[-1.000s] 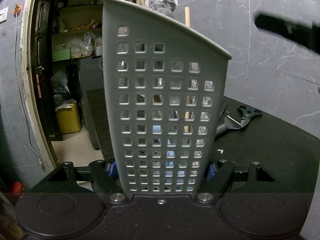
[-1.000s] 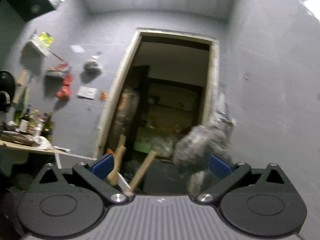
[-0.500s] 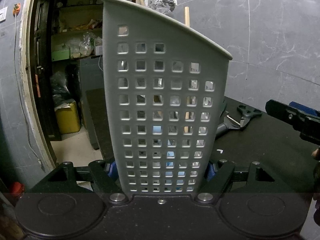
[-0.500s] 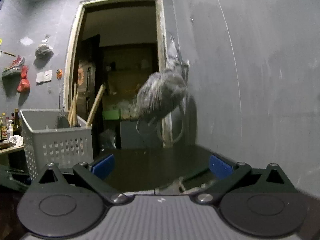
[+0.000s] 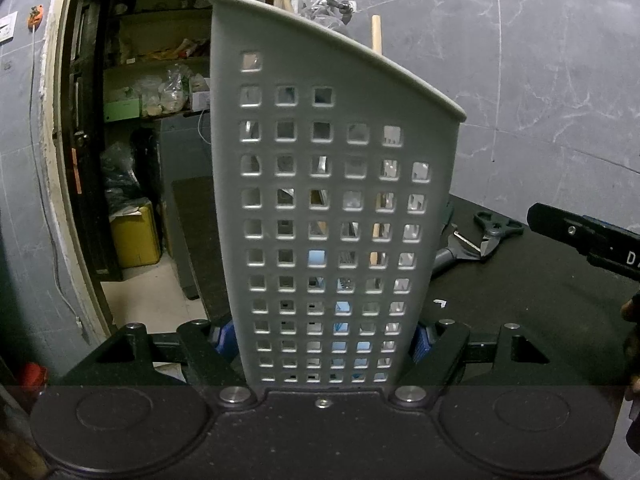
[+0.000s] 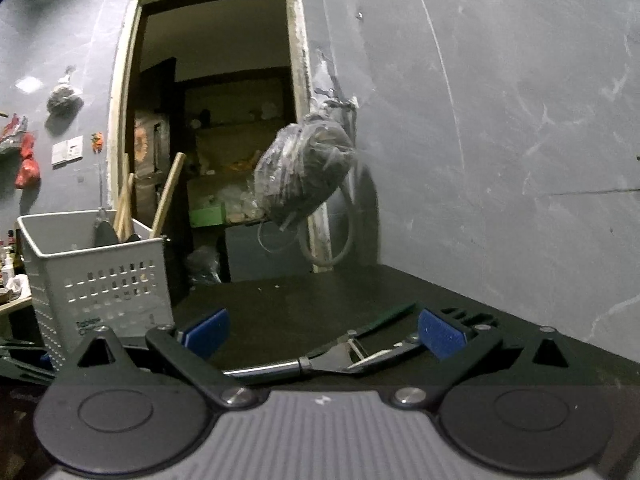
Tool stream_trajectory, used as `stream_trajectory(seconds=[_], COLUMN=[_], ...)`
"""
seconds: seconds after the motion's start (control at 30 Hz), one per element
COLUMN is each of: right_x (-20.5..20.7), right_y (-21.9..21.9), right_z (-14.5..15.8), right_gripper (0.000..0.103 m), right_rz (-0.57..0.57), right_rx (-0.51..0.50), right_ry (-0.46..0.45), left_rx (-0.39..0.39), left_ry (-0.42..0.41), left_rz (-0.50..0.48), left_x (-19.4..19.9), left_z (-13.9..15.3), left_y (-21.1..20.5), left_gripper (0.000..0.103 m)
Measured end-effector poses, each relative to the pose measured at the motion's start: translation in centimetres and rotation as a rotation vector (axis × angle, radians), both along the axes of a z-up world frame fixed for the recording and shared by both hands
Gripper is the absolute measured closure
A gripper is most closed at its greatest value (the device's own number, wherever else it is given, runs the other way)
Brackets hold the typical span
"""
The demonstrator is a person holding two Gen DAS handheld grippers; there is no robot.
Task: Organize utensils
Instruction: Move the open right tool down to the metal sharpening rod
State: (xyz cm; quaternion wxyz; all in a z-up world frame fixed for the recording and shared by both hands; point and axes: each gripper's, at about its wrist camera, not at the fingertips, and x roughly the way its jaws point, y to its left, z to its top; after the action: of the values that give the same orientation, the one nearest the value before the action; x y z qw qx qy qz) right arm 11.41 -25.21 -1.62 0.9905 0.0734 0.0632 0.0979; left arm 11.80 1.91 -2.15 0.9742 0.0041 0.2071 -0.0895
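Note:
A grey perforated basket (image 5: 332, 208) fills the left wrist view, and my left gripper (image 5: 322, 342) is shut on its near end, blue pads against both sides. Wooden handles (image 6: 168, 192) and a dark spatula (image 6: 105, 232) stand inside the basket (image 6: 100, 280). My right gripper (image 6: 324, 336) hangs low over the black table (image 6: 280, 304), open. A metal utensil with a steel handle (image 6: 320, 362) lies on the table between its fingers, untouched by the blue pads (image 6: 440, 336). In the left wrist view the utensil (image 5: 460, 250) lies beside a dark plier-like tool (image 5: 494, 234), with the right gripper (image 5: 580, 236) just right of them.
A green-handled item (image 6: 390, 314) lies farther back on the table. A plastic bag (image 6: 304, 172) hangs on the grey wall (image 6: 500, 160) by an open doorway (image 6: 216, 120) with shelves. A yellow container (image 5: 136, 236) stands on the floor past the table's left edge.
My right gripper tilted down from the ceiling and doorway to the table, and the metal utensil now lies between its fingers. The left gripper and basket stayed put.

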Motion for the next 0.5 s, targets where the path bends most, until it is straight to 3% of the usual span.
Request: stream_trajectory(seconds=[0.33,0.5], right_x=[0.42,0.80], right_y=[-0.76,-0.22], right_z=[-0.39,-0.16], right_gripper=[0.000,0.000], right_rz=[-0.032,0.010], right_rx=[0.069,0.024], right_ry=[0.064,0.088], left_rx=[0.002,0.009], left_ry=[-0.003,-0.004], left_rz=[0.000,0.005], left_x=[-0.10,-0.15], left_z=[-0.04,-0.08], left_y=[-0.12,-0.24], left_gripper=[0.025,0.025])
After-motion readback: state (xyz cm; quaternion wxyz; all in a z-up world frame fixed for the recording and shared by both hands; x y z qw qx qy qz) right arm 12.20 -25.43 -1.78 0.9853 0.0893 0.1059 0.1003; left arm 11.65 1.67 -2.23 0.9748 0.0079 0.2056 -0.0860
